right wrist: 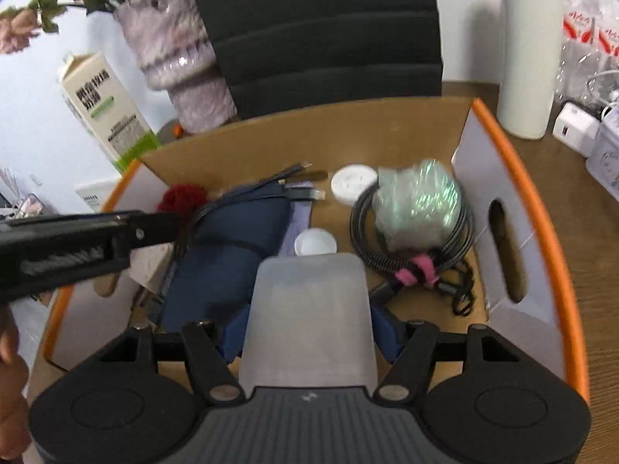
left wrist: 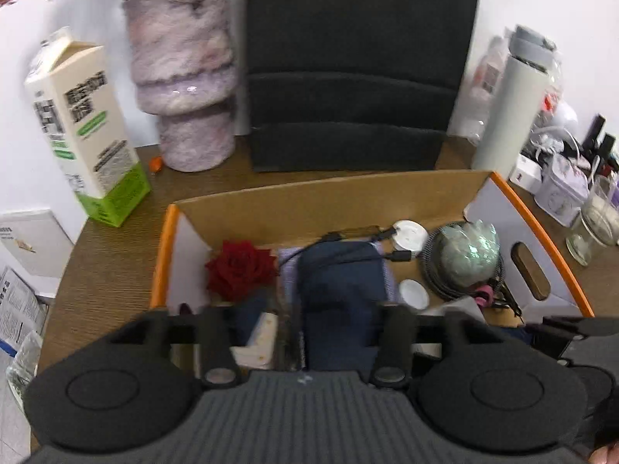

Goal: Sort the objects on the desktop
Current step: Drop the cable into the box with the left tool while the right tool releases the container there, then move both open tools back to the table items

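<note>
An orange-rimmed cardboard box (left wrist: pixel 329 193) (right wrist: pixel 503 143) holds a red rose (left wrist: pixel 240 270) (right wrist: pixel 182 197), a dark blue pouch (left wrist: pixel 340 290) (right wrist: pixel 232 255), black cables (left wrist: pixel 348 249) (right wrist: pixel 410 239), white round lids (left wrist: pixel 410 234) (right wrist: pixel 354 185) and a shiny green wrapped ball (left wrist: pixel 470 253) (right wrist: pixel 419 205). My left gripper (left wrist: pixel 288 332) is shut on a thin dark strip-like thing over the box; it enters the right wrist view from the left (right wrist: pixel 162 228). My right gripper (right wrist: pixel 309 309) holds a frosted translucent plastic piece (right wrist: pixel 309 317) above the box.
Behind the box stand a milk carton (left wrist: pixel 85 131) (right wrist: pixel 104 116), a purple marbled vase (left wrist: pixel 182 77) (right wrist: pixel 174 50), a black chair back (left wrist: pixel 356 62) (right wrist: pixel 321 31) and a white tumbler (left wrist: pixel 506 108) (right wrist: pixel 530 46). Clutter, a glass jar (left wrist: pixel 595 224) and a white charger (right wrist: pixel 576 127) lie right.
</note>
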`<state>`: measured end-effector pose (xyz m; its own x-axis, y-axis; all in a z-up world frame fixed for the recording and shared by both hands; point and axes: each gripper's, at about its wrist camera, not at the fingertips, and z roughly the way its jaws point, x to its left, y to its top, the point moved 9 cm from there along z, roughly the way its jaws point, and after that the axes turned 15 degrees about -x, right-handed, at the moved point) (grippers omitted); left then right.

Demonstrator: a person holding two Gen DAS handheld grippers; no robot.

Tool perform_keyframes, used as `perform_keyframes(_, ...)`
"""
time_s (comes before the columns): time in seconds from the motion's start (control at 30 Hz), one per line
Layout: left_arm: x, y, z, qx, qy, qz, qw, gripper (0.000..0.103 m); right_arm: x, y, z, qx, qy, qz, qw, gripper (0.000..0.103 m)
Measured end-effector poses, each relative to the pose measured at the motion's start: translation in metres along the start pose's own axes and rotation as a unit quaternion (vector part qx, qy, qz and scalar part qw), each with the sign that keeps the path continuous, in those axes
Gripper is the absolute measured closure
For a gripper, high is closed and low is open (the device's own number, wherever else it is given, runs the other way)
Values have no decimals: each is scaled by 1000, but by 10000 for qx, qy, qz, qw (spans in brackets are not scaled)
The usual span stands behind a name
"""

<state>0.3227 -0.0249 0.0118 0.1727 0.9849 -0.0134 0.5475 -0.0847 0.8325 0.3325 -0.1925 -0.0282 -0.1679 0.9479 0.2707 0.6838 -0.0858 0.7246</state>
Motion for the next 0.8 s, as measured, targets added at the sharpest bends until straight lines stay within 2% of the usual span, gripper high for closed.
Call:
perform_keyframes(0.07,7,4,-9,-58,-52,-52,10000,38,-1,-1,-1,24,33,124,9999,36)
perform_keyframes(0.13,12,12,-18,-84,-57,-122,9999,15,-2,2,-6,21,100,318,9994,34)
perform_keyframes(0.2,20,22,-29,-216,75,-200,9995,0,-5,9,-16,-92,149,403,9990,32)
perform_keyframes(0.23,24,25,-33,-290,185,-235,9991,0,-5,15,-22,-170,120,384,9990,32)
perform_keyframes(0.3,29,25,-37,-171,360,-274,9988,0,-4,27,-39,-358,57,296,9989,28)
perform_keyframes(0.37,31,21,-41,85,356,-415,9985,0,-2,39,-47,-463,-3,218,9987,25)
perform_keyframes(0.47,32,14,-52,213,348,-572,9975,0,0,48,-65,-646,-148,-100,9978,16)
perform_keyframes(0.57,31,2,-64,308,405,-583,9970,0,-1,46,-81,-737,-337,-439,9957,15)
perform_keyframes(0.8,18,-32,-95,447,184,-732,9961,0,-7,33,-110,-803,-571,-618,9932,15)
